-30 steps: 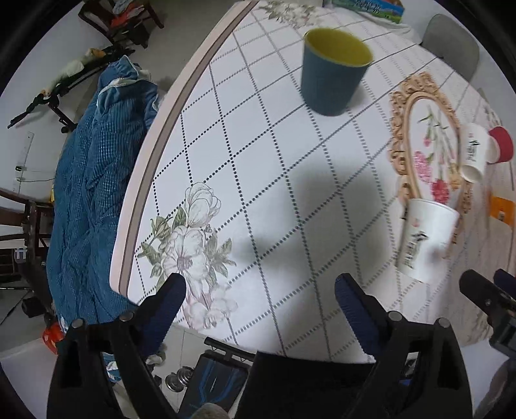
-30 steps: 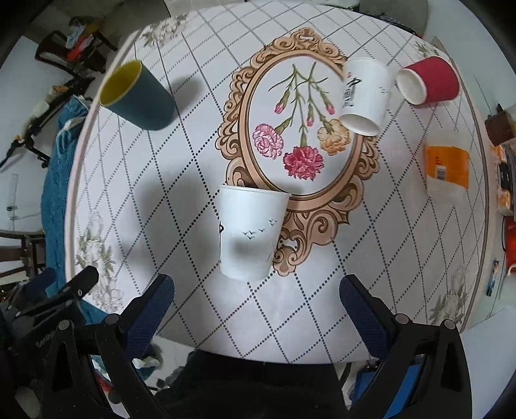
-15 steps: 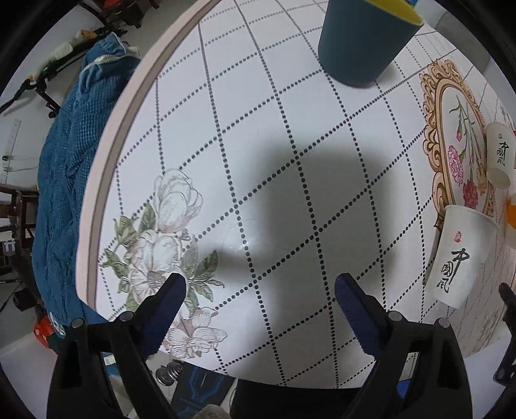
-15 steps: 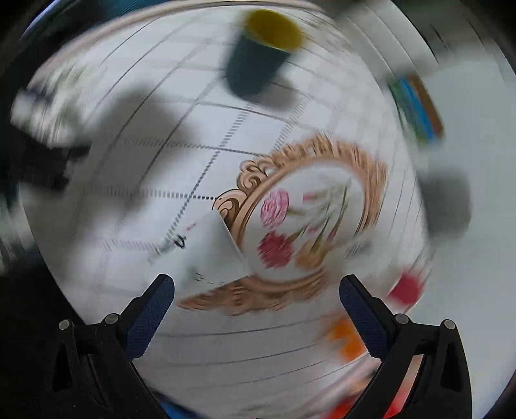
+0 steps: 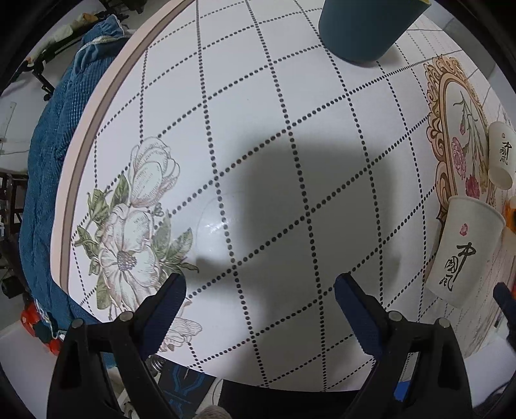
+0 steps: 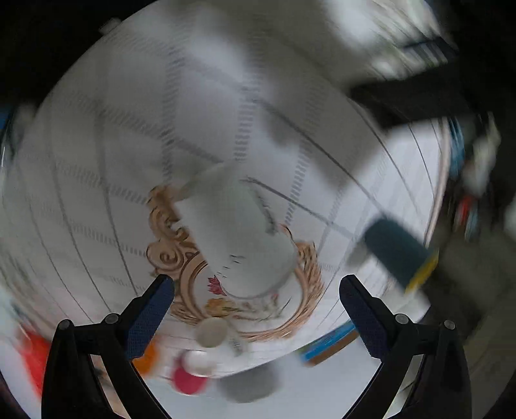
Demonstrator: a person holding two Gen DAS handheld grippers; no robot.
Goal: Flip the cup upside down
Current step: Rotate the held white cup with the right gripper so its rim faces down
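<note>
Our right gripper (image 6: 256, 303) is spread wide and rolled over, presumably so the flip untwists the wrist. The white paper cup with black calligraphy (image 6: 242, 238) stands at 12 o'clock ahead of it. Our left gripper (image 5: 259, 304) is also wide, parked over bare round floral-print table (image 5: 290, 129), cup at 3 o'clock.

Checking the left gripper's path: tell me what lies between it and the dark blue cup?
Only bare tablecloth, partly in shadow, lies between the left gripper and the dark blue cup. The left wrist view shows it.
</note>
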